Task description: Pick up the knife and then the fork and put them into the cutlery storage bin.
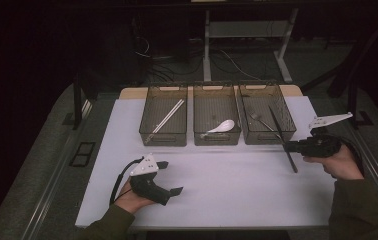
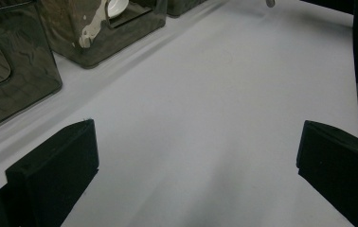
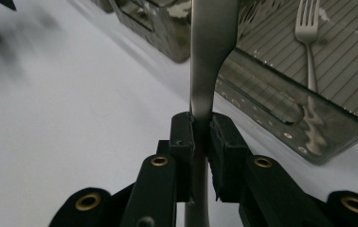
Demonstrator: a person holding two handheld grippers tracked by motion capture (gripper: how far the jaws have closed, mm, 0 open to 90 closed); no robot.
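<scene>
My right gripper point(image 1: 288, 146) point(image 3: 201, 142) is shut on a long metal knife point(image 1: 276, 122) point(image 3: 212, 47), pinched near its middle. The knife slants over the front right corner of the right bin point(image 1: 249, 139), one end above the bin and the other hanging over the white table point(image 1: 227, 190). A metal fork point(image 1: 259, 120) point(image 3: 308, 38) lies inside that bin. My left gripper point(image 1: 171, 177) point(image 2: 196, 161) rests at the front left of the table, jaws wide open with nothing between them.
Three dark see-through bins stand in a row at the back of the table. The left bin point(image 1: 163, 140) holds pale chopsticks point(image 1: 168, 116). The middle bin point(image 1: 216, 141) holds a white spoon point(image 1: 222, 126) point(image 2: 118, 5).
</scene>
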